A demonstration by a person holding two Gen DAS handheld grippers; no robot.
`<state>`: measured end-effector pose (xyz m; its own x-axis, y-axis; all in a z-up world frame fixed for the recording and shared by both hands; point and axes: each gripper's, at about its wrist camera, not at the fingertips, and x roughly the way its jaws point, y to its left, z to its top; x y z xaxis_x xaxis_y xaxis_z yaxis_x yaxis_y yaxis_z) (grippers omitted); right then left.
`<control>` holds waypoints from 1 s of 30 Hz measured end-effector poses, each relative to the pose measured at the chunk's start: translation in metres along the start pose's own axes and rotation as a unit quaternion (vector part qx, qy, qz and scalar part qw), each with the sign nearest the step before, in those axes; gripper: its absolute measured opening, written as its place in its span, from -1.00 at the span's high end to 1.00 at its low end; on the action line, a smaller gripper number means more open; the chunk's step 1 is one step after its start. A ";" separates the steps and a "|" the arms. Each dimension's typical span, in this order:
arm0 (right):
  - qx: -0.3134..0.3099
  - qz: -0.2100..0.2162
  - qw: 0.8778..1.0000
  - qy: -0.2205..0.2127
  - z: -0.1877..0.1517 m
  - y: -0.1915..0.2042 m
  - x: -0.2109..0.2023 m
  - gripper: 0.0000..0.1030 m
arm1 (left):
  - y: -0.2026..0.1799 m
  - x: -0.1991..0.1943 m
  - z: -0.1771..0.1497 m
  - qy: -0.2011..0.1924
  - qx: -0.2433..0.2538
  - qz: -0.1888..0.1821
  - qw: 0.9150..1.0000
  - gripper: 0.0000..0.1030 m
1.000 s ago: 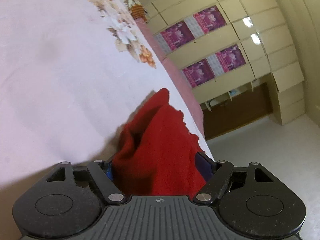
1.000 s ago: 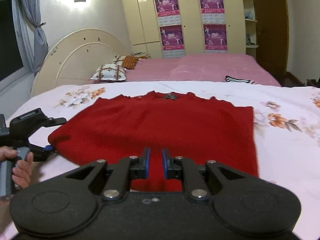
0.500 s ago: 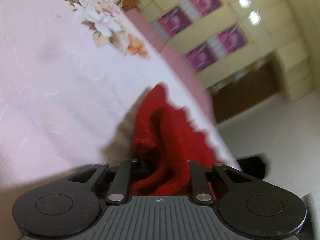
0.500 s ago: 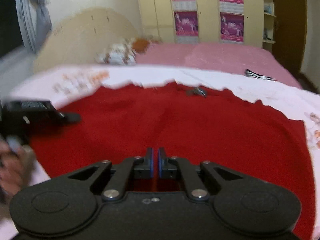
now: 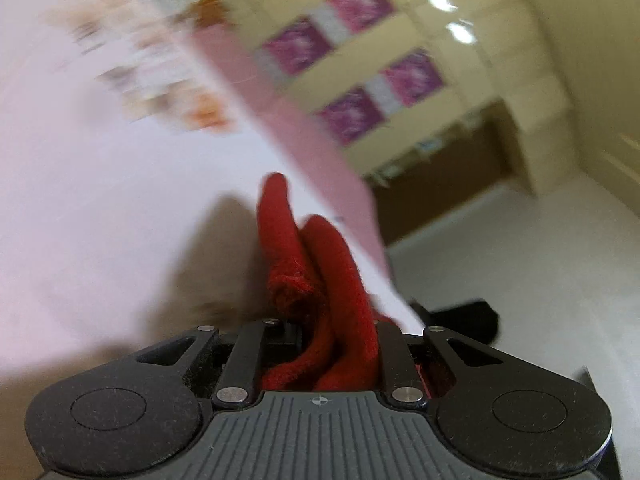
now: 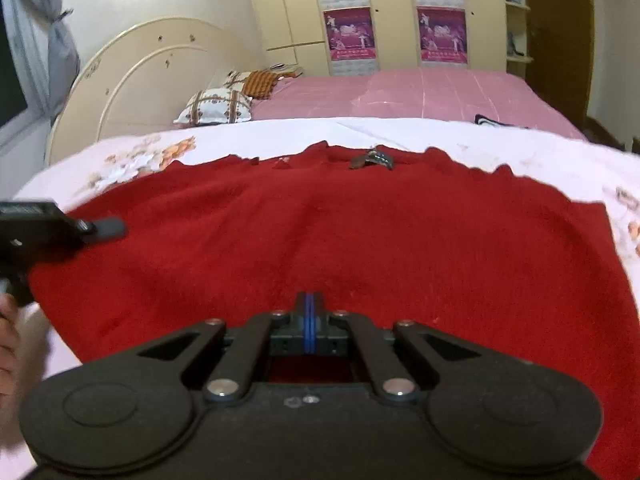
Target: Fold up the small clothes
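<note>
A red knit garment [image 6: 340,236] lies spread on the white floral bedsheet [image 6: 400,132]. My left gripper [image 5: 320,332] is shut on a bunched edge of the red garment [image 5: 320,264], which rises in folds between its jaws. In the right wrist view the left gripper [image 6: 48,232] shows at the garment's left edge. My right gripper [image 6: 309,312] is shut, its blue pads pressed together at the garment's near edge. Whether cloth is pinched between them is hidden.
A pink bed cover [image 6: 420,92] and patterned pillows [image 6: 218,106] lie beyond the sheet by a cream headboard [image 6: 132,80]. A cream wardrobe with pink posters [image 6: 352,32] stands behind. A small striped cloth [image 6: 490,120] lies on the pink cover.
My left gripper has closed on the garment's edge and lifted it, the view swinging. My right gripper has shut fully and moved in closer over the garment's near edge.
</note>
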<state>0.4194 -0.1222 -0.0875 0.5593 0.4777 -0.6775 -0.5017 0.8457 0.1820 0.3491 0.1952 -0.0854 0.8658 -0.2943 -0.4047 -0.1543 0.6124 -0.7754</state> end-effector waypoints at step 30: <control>0.354 0.153 0.921 -0.052 -0.027 -0.183 -0.090 -0.12 | -0.101 0.091 -0.040 0.166 0.202 0.098 0.960 -0.56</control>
<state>0.4429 -0.3267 -0.0793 0.5423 0.7088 -0.4511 -0.1105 0.5924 0.7980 0.4245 0.0768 -0.0635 0.6291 -0.3217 -0.7076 -0.0423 0.8948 -0.4444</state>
